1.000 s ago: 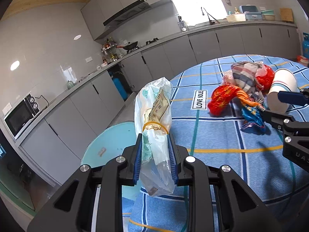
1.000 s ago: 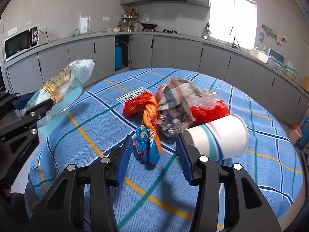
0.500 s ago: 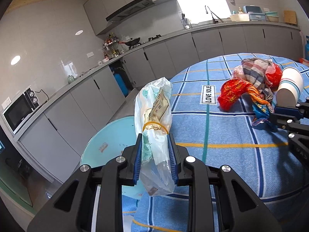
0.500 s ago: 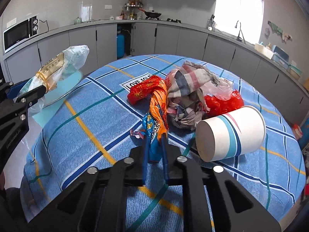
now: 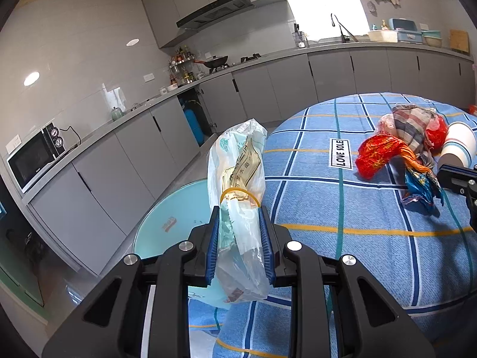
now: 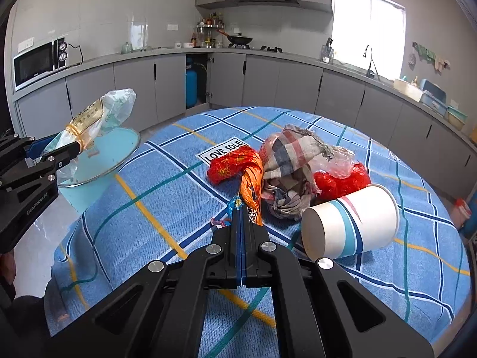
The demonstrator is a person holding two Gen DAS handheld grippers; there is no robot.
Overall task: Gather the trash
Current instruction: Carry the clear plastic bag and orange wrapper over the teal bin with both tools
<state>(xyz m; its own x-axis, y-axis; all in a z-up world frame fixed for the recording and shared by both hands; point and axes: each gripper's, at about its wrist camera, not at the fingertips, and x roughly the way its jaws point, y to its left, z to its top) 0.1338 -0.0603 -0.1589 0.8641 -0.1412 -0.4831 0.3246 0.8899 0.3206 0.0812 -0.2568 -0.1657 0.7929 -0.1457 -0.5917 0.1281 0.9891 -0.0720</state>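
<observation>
— wrapper [image 6: 249, 185] first: where is it against the right gripper [image 6: 242, 213]?
— pinched at its blue tail, jaws fully closed on it; the orange twist runs off toward 12 o'clock on the tablecloth [image 6: 167, 197].
— left gripper [image 5: 239, 238]?
— partly closed, clamping the plastic bag [image 5: 238, 179] upright.

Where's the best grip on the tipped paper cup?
Take the paper cup across its side wall near the open rim, from above. It lies on its side on the tablecloth, mouth toward the camera, so the round wall faces up; thin paper, so squeeze lightly.
</observation>
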